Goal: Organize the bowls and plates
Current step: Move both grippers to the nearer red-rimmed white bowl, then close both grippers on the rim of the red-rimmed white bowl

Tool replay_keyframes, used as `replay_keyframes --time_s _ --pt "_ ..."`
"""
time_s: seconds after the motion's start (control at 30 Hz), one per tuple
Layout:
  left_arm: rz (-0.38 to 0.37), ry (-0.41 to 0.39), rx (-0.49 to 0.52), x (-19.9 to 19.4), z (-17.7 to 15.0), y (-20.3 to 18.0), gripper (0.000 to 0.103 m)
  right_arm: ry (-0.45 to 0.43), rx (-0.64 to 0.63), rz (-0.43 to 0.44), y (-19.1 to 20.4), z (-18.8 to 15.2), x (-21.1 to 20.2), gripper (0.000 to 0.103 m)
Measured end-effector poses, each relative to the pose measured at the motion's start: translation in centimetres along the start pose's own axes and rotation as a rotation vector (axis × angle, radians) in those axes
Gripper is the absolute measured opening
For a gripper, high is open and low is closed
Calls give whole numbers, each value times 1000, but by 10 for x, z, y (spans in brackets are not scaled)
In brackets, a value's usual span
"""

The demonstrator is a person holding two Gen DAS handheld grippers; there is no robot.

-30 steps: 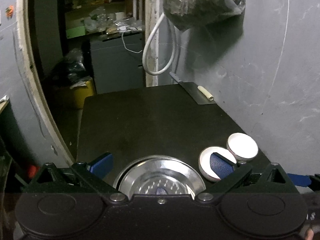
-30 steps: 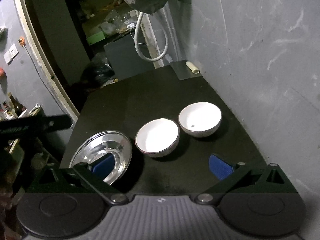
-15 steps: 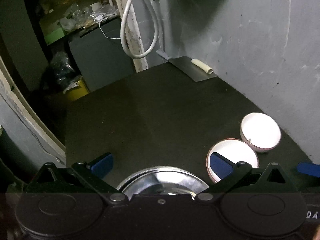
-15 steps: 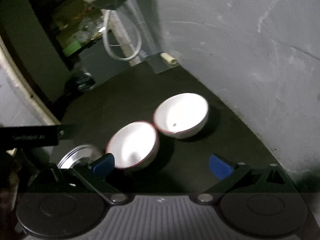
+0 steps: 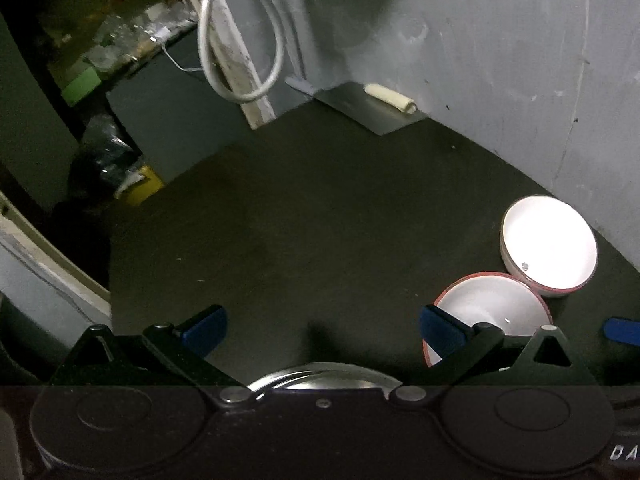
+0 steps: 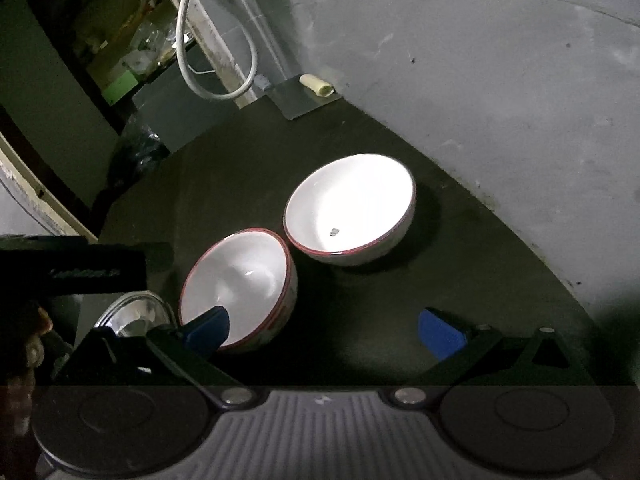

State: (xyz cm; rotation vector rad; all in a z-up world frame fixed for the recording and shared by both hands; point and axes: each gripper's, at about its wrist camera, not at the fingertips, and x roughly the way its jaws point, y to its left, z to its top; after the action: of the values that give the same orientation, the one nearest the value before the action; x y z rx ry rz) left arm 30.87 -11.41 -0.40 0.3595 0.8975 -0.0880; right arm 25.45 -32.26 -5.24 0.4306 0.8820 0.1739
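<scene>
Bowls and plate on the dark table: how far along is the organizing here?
Nothing looks stacked yet. The near bowl and the far bowl sit side by side, rims almost touching, and the steel plate lies apart. In hand: nothing; the right gripper and the left gripper are both open. All the stacking remains.

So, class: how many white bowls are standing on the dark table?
2. The near bowl sits beside the steel plate; the far bowl stands just behind it, nearer the grey wall. None seems hidden.
</scene>
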Motion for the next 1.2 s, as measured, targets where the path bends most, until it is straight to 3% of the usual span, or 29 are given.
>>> replay_keyframes --time_s 0.2,0.4,0.63,0.8,1.03,1.2 --pt "-29 31 28 16 5 -6 102 -8 -23 17 5 2 4 102" --pt "-46 35 70 20 5 -13 100 -7 -47 26 8 2 5 95" --pt "-100 45 80 21 4 -20 95 -9 -74 51 10 -1 3 79" --pt "-152 80 66 22 1 -24 76 -5 -88 89 9 -2 2 67" --pt "-211 105 52 19 -2 -28 32 20 -74 160 4 2 5 46" --pt "-233 104 66 13 -6 -35 19 33 -66 211 2 2 9 35"
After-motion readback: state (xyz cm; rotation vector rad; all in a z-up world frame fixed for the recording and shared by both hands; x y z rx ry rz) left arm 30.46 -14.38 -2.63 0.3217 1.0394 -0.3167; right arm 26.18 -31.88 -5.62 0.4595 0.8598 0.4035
